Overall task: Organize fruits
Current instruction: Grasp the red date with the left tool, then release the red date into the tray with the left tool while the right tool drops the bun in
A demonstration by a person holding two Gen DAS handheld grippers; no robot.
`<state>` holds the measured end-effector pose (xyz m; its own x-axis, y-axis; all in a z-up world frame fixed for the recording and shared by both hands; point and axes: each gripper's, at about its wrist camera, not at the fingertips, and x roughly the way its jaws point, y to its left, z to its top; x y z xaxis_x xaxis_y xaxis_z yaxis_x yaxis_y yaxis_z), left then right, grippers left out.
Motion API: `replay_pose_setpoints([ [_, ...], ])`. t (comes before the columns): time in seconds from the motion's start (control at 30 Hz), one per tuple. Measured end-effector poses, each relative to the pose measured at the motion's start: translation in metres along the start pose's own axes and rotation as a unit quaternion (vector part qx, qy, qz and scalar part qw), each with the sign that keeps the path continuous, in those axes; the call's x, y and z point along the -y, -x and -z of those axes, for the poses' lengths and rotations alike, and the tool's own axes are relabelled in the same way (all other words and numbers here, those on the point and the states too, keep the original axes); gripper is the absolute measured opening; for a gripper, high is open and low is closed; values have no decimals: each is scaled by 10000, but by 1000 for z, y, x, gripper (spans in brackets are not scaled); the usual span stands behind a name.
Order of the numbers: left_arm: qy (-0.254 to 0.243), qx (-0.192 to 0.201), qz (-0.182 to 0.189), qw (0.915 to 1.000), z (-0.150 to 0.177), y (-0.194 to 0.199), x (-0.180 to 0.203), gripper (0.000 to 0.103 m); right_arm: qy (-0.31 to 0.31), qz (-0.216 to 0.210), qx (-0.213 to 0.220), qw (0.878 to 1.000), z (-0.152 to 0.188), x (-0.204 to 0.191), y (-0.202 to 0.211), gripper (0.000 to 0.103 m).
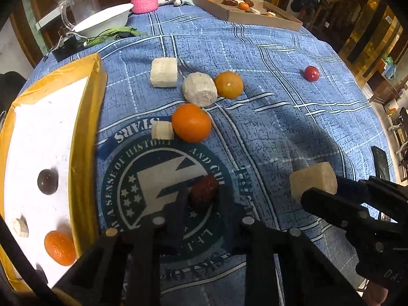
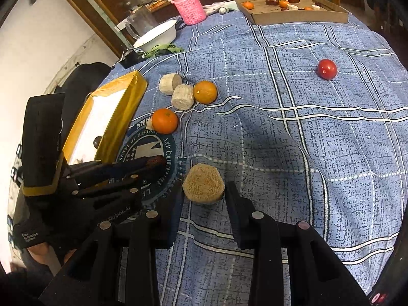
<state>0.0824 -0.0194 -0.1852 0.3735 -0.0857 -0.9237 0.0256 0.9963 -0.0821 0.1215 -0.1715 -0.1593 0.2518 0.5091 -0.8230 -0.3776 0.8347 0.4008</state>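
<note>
Blue checked cloth (image 1: 267, 117) carries the loose fruit, with the yellow-rimmed tray (image 1: 89, 117) at nine o'clock of the left gripper (image 1: 202, 204), whose jaws look clenched on a dark red date (image 1: 204, 191). At three o'clock of it, the right gripper (image 2: 204, 199) grasps a pale cut chunk (image 2: 203, 183) by its sides. Judging by this, the left hand is nearer the tray, so the date goes first.
</note>
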Motion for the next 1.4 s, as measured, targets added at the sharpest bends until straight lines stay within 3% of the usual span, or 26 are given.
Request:
replay_pose_setpoints([
  [0.23, 298, 149, 167, 9993, 12, 23, -11, 24, 13, -37, 5, 10000, 0, -2, 0, 32],
  [0.53, 936, 478, 290, 9940, 26, 66, -51, 24, 217, -160, 24, 9996, -3, -24, 1, 32],
  [0.9, 1677, 765, 66, 9828, 33, 100, -118, 23, 523, -330, -68, 9981, -11, -56, -7, 32],
  [1.4, 2026, 1052, -253, 9733, 27, 124, -164, 23, 1203, -619, -66, 9908, -60, -131, -25, 31],
])
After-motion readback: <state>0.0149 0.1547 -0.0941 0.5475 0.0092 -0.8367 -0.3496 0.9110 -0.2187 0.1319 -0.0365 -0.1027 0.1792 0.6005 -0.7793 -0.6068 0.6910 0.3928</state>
